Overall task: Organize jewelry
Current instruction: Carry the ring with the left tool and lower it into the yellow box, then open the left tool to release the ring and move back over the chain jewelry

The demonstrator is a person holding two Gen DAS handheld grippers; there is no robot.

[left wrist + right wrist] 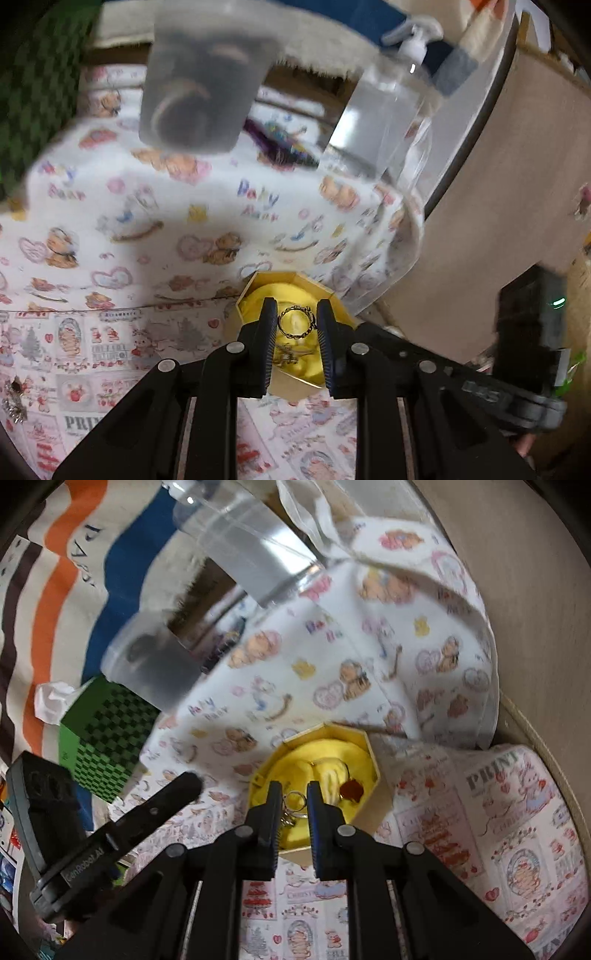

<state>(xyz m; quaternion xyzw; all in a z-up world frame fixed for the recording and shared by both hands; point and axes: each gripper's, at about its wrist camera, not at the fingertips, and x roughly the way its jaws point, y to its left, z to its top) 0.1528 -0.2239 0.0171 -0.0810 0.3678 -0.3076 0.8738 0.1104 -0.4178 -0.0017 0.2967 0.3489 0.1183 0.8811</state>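
My left gripper is shut on a gold chain-pattern ring, held upright between its pads. It hangs just over an octagonal gold box with yellow lining. My right gripper is shut on a thin silver ring with a small charm dangling below it, above the same box. A red jewel piece lies on the yellow lining. One finger of the left gripper shows at the left of the right wrist view. The right gripper's body shows at the right of the left wrist view.
A printed bear-pattern cloth covers the surface. A frosted plastic container and a clear pump bottle stand at the back. A green checkered box and crumpled tissue are to the left. A sparkly brooch lies at the left edge.
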